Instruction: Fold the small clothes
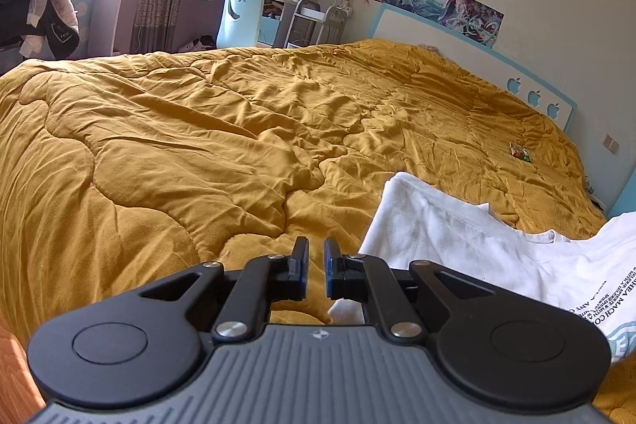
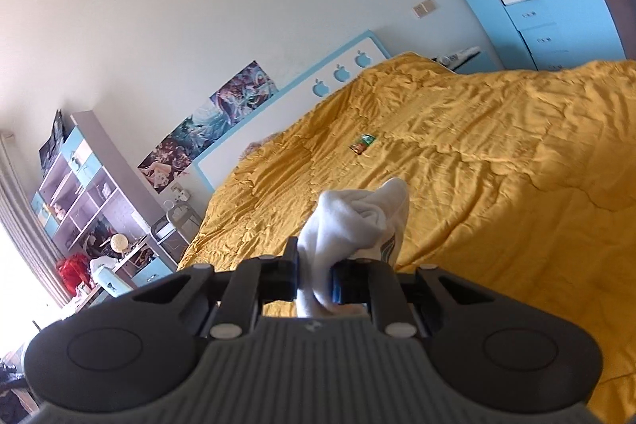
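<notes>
The right gripper [image 2: 314, 265] has its fingers closed on a bunched part of the white T-shirt [image 2: 357, 221]; the cloth stands up between them, above the yellow quilt [image 2: 497, 165]. The left gripper [image 1: 316, 265] is nearly closed, with only a narrow gap, and nothing seems held between its tips; quilt shows through the gap. In the left wrist view the T-shirt [image 1: 457, 237] lies on the bed at 4 o'clock from these fingers. The grip is on a thick bunch, not a clean edge. In my judgement the cloth may slip out, or the fold may come uneven, if the right hand pulls quickly.
</notes>
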